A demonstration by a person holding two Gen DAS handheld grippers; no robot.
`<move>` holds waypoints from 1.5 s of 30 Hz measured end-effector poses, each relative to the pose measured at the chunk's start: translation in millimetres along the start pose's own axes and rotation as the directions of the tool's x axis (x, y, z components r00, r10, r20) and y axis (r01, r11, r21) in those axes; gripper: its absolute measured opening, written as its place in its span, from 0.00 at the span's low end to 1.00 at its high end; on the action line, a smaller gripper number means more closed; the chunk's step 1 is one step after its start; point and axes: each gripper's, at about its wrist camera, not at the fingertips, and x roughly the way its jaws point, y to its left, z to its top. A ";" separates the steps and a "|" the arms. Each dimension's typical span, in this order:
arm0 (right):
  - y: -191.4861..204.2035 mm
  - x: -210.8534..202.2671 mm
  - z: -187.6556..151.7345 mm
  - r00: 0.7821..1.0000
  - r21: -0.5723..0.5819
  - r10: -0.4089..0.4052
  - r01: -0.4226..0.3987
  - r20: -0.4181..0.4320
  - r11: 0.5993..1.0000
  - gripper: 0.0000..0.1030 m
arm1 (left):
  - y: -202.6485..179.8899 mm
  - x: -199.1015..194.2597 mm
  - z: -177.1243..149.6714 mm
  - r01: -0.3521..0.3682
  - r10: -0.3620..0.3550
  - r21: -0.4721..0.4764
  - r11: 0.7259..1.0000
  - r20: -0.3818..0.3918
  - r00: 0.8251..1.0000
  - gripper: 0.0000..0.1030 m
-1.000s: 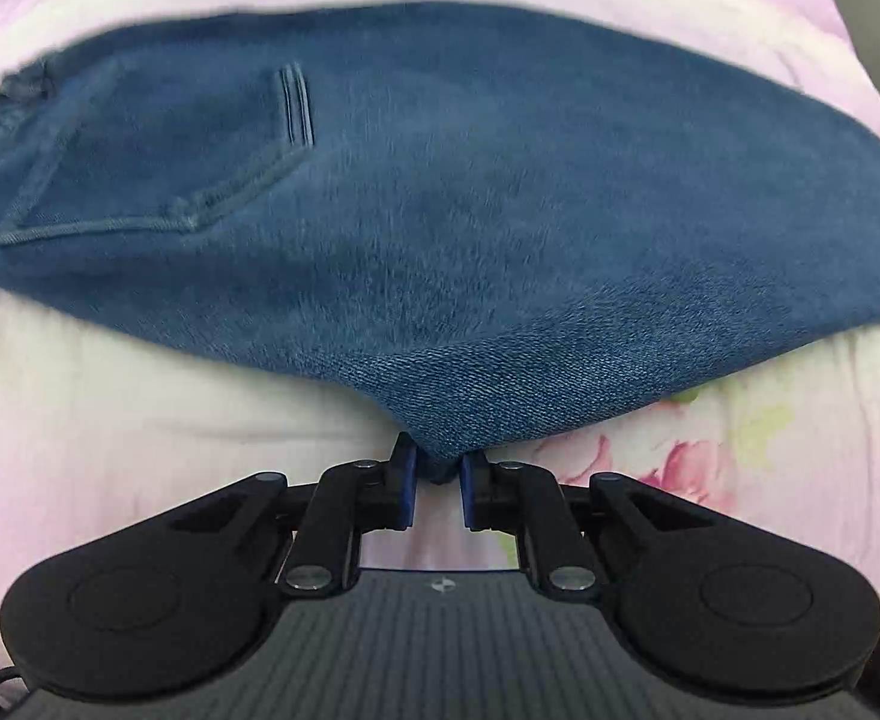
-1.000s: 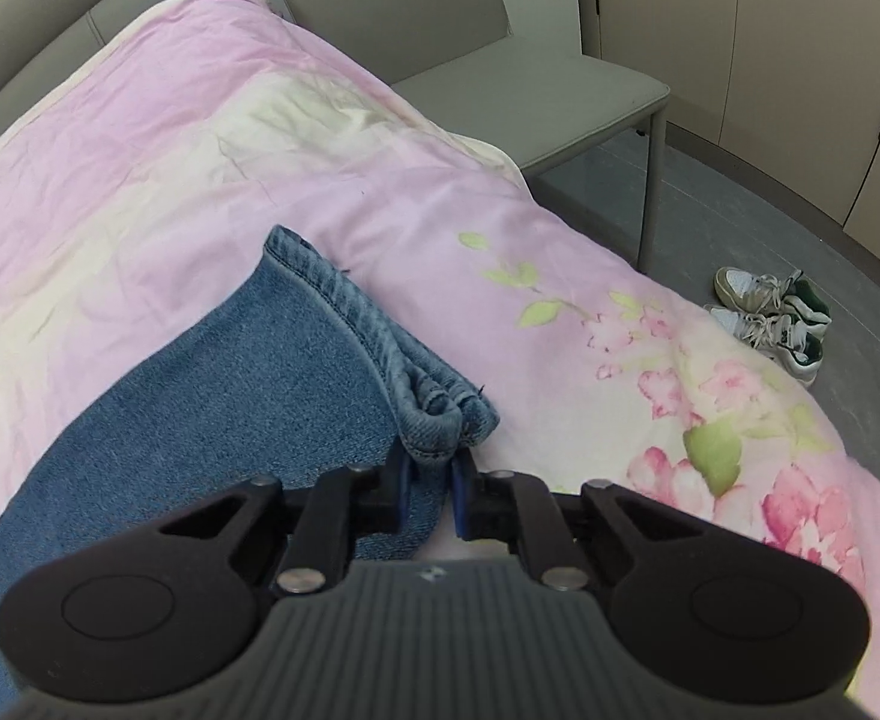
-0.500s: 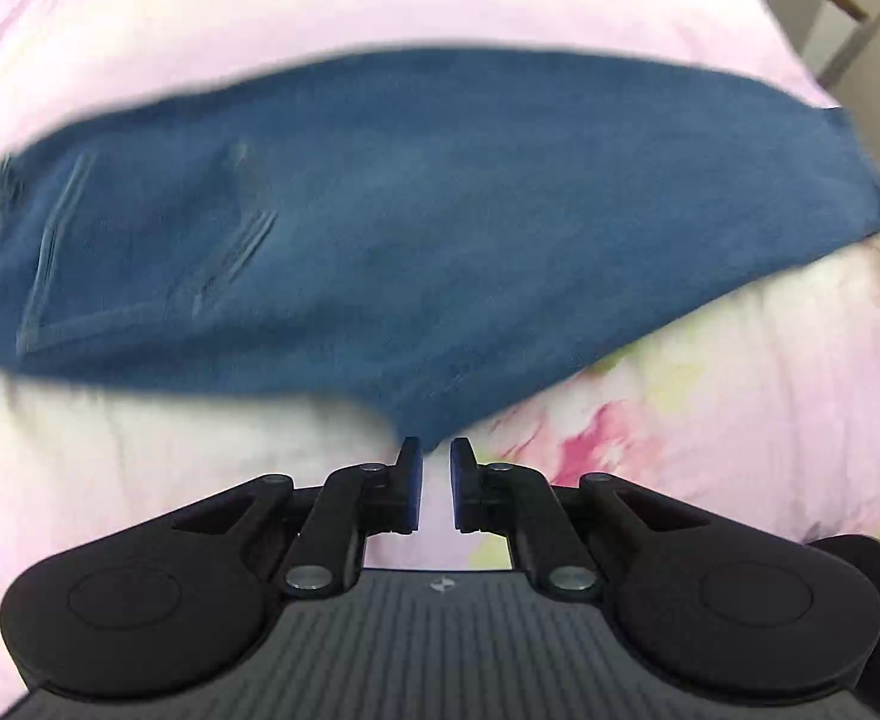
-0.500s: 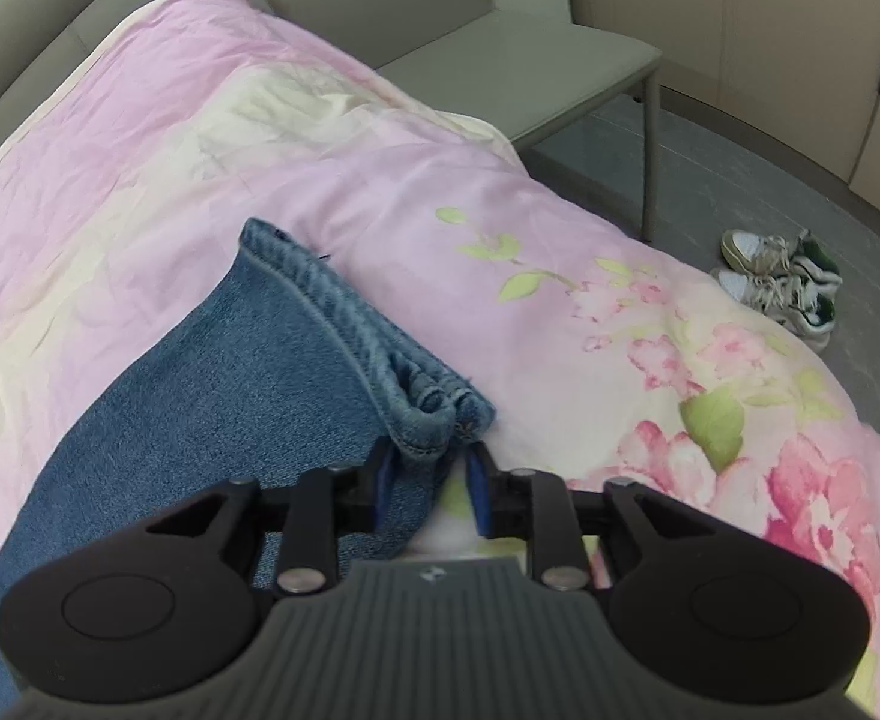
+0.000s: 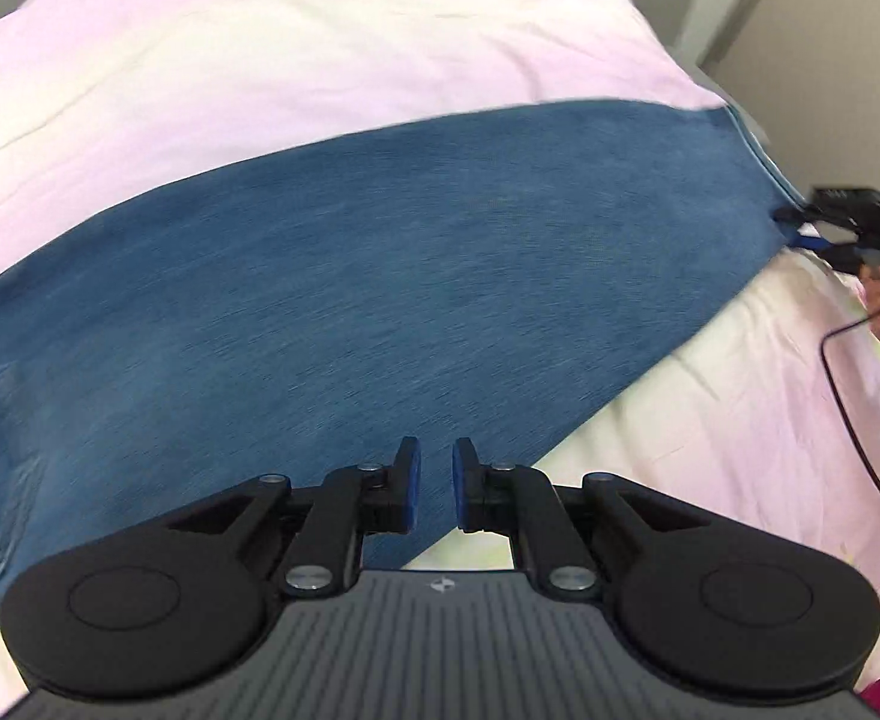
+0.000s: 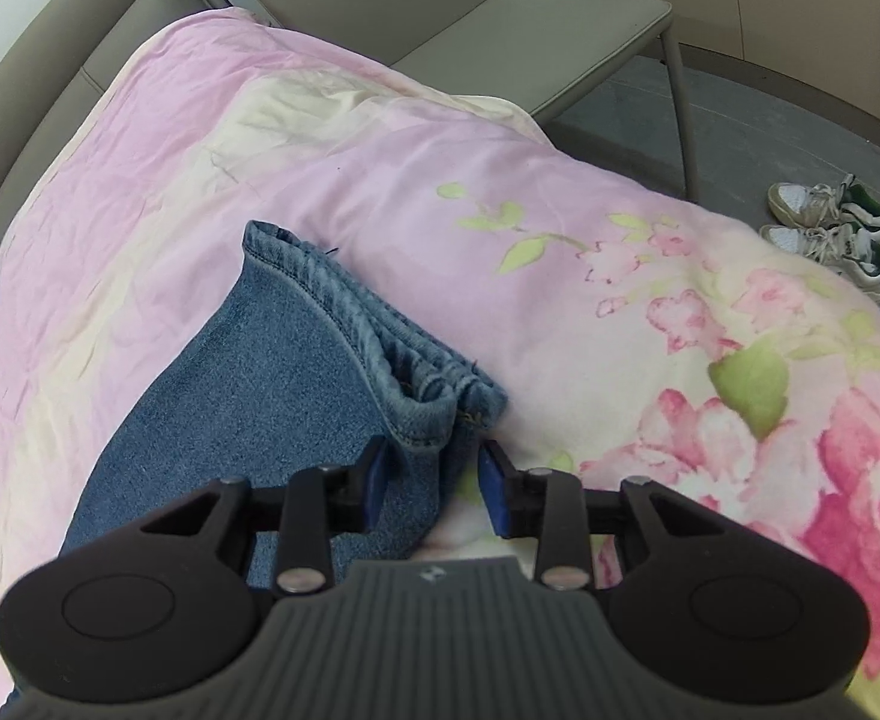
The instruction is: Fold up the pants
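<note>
Blue denim pants (image 5: 344, 300) lie folded lengthwise across a pink floral bedspread (image 5: 260, 60). My left gripper (image 5: 431, 489) hovers over the near edge of the denim with a small gap between its blue pads, holding nothing. My right gripper (image 6: 437, 483) is open, its pads either side of the leg-hem corner (image 6: 434, 414) without pinching it. The stacked hems (image 6: 344, 306) run away to the upper left. The right gripper also shows at the far right of the left wrist view (image 5: 842, 228), at the hem end.
A grey chair (image 6: 500, 30) stands past the bed's far corner. A pair of white and green sneakers (image 6: 830, 228) lies on the grey floor to the right. A black cable (image 5: 860, 420) trails over the bedspread (image 6: 620, 240) by the right hand.
Both grippers have let go of the denim. The right jaws have opened wide around the hem corner. The left gripper has released the fold edge and swung right over the pants.
</note>
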 end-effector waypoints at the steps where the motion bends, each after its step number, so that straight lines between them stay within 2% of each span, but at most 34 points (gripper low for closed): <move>1: -1.5 3.0 -0.6 1.000 0.003 0.008 -0.008 0.003 1.000 0.31 | -6.7 7.5 4.3 0.005 -0.005 0.017 1.000 -0.004 1.000 0.11; 5: -7.4 8.8 -3.6 0.999 0.005 0.042 -0.042 0.020 0.999 0.31 | -33.0 36.0 16.8 0.046 -0.045 0.043 0.998 -0.017 0.999 0.11; 7: -7.2 6.0 -6.0 0.998 -0.003 0.046 -0.046 0.038 0.999 0.28 | -41.9 48.9 19.8 0.056 -0.055 0.054 0.997 -0.026 0.998 0.11; 9: -1.4 0.4 -7.7 0.998 -0.035 0.042 -0.040 0.052 0.999 0.18 | -50.3 61.0 25.1 0.042 -0.040 0.075 0.996 -0.028 0.999 0.11; 15: 20.3 -32.2 3.3 0.995 -0.112 0.064 -0.055 0.073 0.992 0.09 | -57.0 83.7 26.5 0.025 -0.020 0.084 0.996 -0.065 0.998 0.11; 18: 42.4 -58.2 8.6 0.991 -0.175 0.093 -0.076 0.093 0.982 0.08 | -56.9 83.4 26.8 0.028 -0.023 0.084 0.996 -0.063 0.998 0.11; 22: 85.7 -98.9 7.8 0.983 -0.289 0.128 -0.085 0.134 0.954 0.08 | -49.6 64.0 21.1 0.042 -0.040 0.063 0.997 -0.025 0.999 0.11; 25: 130.4 -130.2 -1.6 0.976 -0.402 0.155 -0.082 0.152 0.912 0.07 | -37.5 38.8 11.7 0.051 -0.052 0.052 0.997 0.013 0.999 0.12; 28: 181.1 -158.9 -20.8 0.968 -0.521 0.192 -0.082 0.161 0.850 0.07 | -20.8 10.2 3.0 0.026 -0.029 0.060 0.998 0.053 0.998 0.13; 35: 297.8 -194.4 -94.6 0.953 -0.711 0.285 -0.134 0.098 0.691 0.08 | 45.0 -54.5 -16.5 -0.024 0.023 0.007 1.000 0.138 0.990 0.14; 40: 365.2 -181.1 -168.7 0.955 -0.809 0.297 -0.175 -0.001 0.561 0.08 | 100.9 -84.0 -36.1 -0.061 0.070 -0.061 0.996 0.174 0.982 0.14; 45: 402.6 -131.3 -242.3 0.964 -0.841 0.233 -0.232 -0.130 0.489 0.08 | 144.7 -92.6 -50.8 -0.055 0.077 -0.126 0.991 0.179 0.981 0.14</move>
